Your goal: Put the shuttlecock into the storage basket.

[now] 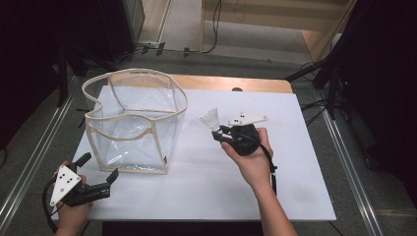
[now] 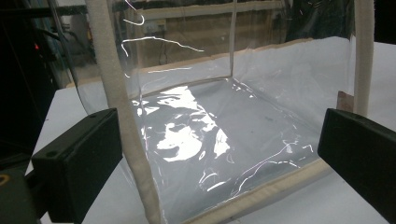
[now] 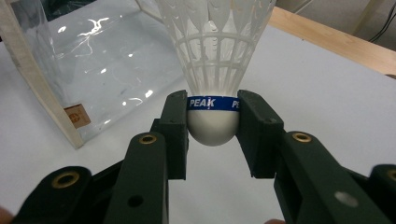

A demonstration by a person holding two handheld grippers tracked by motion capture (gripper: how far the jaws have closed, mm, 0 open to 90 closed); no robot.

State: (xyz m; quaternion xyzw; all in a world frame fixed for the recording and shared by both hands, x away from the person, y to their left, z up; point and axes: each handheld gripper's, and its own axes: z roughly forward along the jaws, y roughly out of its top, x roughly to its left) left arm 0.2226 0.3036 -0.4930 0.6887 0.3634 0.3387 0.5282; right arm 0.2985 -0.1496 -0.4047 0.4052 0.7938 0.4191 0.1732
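Two grippers work my white table [image 1: 295, 196]: largest before me, a clear plastic bag [image 1: 135, 123] with cream fabric trim stands open-topped at left. My left gripper [image 1: 101, 173] waits just beside its near corner, jaws wide and empty. My right gripper [image 1: 220, 132] clamps a white shuttlecock [image 3: 212, 65] by its cork, skirt forward, near the bag. Best, I judge, to carry it over the rim before letting go.
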